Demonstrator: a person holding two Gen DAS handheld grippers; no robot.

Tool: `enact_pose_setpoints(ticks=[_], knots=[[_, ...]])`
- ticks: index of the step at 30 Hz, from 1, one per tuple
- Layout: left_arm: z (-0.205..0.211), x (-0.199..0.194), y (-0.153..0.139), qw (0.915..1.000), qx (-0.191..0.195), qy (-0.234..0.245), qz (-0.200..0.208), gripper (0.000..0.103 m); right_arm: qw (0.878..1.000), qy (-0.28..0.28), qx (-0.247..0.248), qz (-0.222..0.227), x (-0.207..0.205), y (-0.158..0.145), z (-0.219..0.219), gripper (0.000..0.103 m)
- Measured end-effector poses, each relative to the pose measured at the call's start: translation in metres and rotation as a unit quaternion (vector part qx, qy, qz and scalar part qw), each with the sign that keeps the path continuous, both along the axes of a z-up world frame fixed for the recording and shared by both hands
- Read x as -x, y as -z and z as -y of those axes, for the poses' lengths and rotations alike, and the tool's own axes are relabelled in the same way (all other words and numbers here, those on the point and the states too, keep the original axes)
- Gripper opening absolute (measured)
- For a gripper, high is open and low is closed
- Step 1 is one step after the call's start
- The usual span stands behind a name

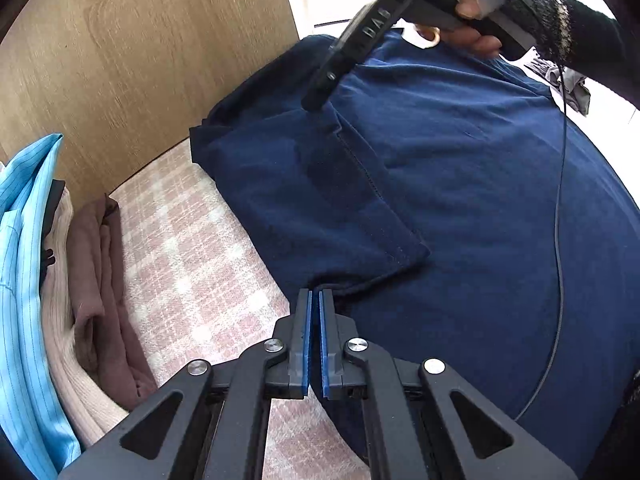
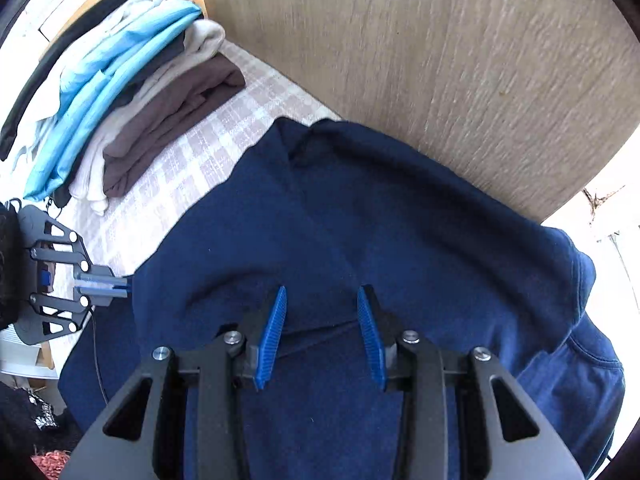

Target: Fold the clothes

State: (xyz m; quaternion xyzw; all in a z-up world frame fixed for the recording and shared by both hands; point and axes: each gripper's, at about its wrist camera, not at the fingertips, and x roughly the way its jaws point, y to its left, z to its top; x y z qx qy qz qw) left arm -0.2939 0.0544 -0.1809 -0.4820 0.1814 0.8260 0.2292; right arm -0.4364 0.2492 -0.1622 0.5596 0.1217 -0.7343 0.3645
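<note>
A stack of folded clothes sits at the left end of the bed, against the wooden panel: a pale blue pinstriped shirt, a cream ribbed knit and a brown jersey piece among them, their folded edges toward the middle. The bed's cover is a soft plaid of dusty pink and white.

Right of the stack lies the navy garment, a matt, fleecy knit spread broad across the bed, its far edge bunched against the panel. A sleeve with a stitched hem lies folded over the body, pointing toward the near edge.

The left claw is at the garment's left edge with its blue pads nearly together; whether cloth is pinched between them I cannot tell. The right claw, held by a hand in a dark knit cuff, stands with its ribbed blue pads apart just over the navy cloth, gripping nothing.
</note>
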Motion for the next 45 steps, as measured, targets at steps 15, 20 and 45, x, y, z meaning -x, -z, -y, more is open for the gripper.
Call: enact_pose_setpoints(ticks=[15,20,45], knots=[[0.000,-0.016,0.001,0.9998,0.014,0.006,-0.011,0.002,1.000,0.009,-0.019,0.003,0.042,0.018,0.085,0.002],[0.009,-0.020,-0.008,0.9998,0.016,-0.008,-0.004,0.002,0.999,0.043,-0.005,-0.033,0.039,-0.015,0.064,0.009],[-0.066,0.069,-0.012,0.9985,-0.050,-0.019,-0.013,0.001,0.997,0.062,0.018,0.029,-0.010,0.023,-0.041,0.036]])
